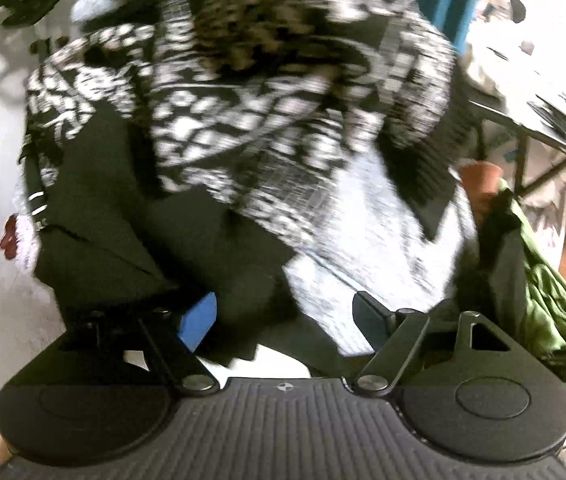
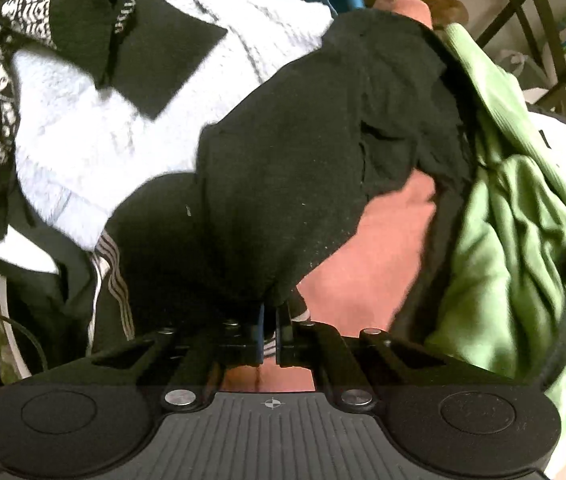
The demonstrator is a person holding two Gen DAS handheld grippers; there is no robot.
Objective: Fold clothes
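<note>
Our right tongs (image 2: 269,334) are pinched tight on the edge of a black garment (image 2: 303,160), whose cloth rises in a bunched ridge straight ahead of the tips; we judge the hold is taken at a hem or corner so the piece can be drawn clear of the heap before folding. Just right of that ridge lies a crumpled green garment (image 2: 523,220), and a salmon-coloured surface (image 2: 383,260) shows between the two. Ahead and to the left sits a fluffy white piece (image 2: 95,120), and close on the left a dark item with white stripes (image 2: 117,276).

Our left tongs (image 1: 283,320) stand wide apart, gripping nothing that we can see. Dark cloth (image 1: 203,264) lies between and just beyond the tips, but whether the pads touch it we cannot tell. Farther ahead of them is a black-and-white patterned garment (image 1: 243,100), blurred, draped over the pile. We take it the left side is being brought in for a second hold, so the black piece could be spread between both.
</note>
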